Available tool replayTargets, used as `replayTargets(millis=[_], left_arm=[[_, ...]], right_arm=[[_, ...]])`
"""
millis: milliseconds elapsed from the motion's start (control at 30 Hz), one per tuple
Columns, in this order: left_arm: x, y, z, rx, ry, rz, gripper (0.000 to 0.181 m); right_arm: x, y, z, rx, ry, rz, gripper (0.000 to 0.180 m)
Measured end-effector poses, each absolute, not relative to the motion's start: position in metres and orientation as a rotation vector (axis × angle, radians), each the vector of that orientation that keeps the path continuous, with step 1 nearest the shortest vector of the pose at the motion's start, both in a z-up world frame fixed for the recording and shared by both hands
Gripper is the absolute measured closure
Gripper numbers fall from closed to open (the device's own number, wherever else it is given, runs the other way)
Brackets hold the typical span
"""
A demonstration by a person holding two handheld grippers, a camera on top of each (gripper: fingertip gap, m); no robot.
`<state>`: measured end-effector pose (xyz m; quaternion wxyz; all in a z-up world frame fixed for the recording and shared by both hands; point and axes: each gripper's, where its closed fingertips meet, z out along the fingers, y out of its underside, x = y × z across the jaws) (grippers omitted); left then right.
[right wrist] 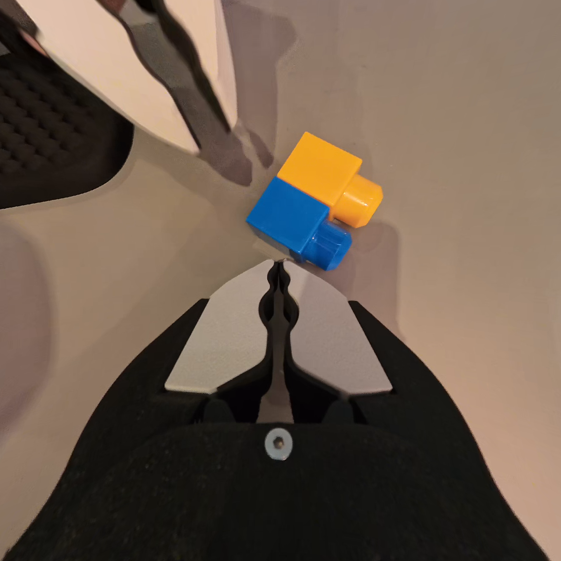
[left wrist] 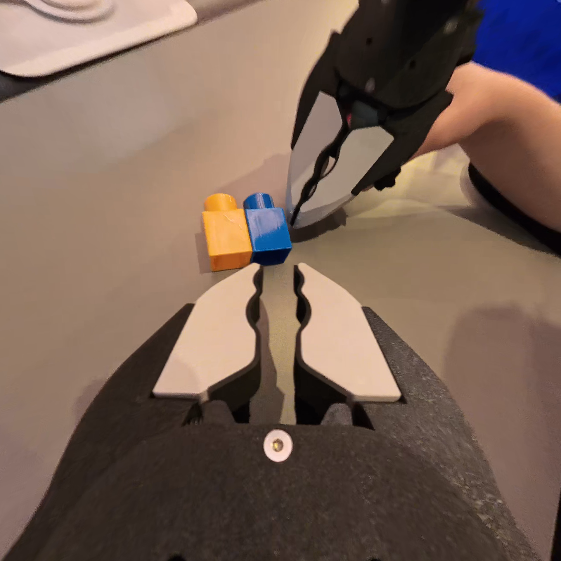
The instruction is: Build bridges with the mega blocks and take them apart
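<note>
Smooth grey-beige tabletop [left wrist: 106, 170], and your two glossy plastic single-stud blocks lie on their sides touching: orange block [left wrist: 226, 239] beside blue block [left wrist: 267, 235]. Your left gripper [left wrist: 277, 268] sits just short of them, jaws spread with nothing between. Your right gripper [right wrist: 278, 264] has its wavy-edged fingers pressed together, tip right by the blue block.

The light is warm and a bit dim (soft shadows on the table [left wrist: 121, 182]); picture edges look blurry and bent.
</note>
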<state>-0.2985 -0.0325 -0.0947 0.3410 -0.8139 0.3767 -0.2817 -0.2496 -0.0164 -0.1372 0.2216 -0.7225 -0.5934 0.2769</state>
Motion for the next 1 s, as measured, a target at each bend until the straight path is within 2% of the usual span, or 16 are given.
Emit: replayTargets(millis=[133, 433, 700, 1000], left_arm=[[-0.313, -0.024, -0.079, -2.099, 0.864, -0.669, 0.122], [-0.290, -0.001, -0.099, -2.165, 0.845, -0.385, 0.094], [-0.277, 0.013, -0.122, -2.301, 0.920, -0.194, 0.095], [-0.270, 0.015, -0.141, -2.356, 0.847, -0.276, 0.096]], right_arm=[[-0.245, -0.018, -0.131, -1.979, -1.653, 0.763, 0.180], [-0.228, -0.008, -0.106, -1.957, -1.572, 0.797, 0.180], [-0.212, 0.001, -0.087, -1.941, -1.488, 0.838, 0.180], [-0.204, 0.004, -0.076, -1.922, -1.450, 0.871, 0.180]])
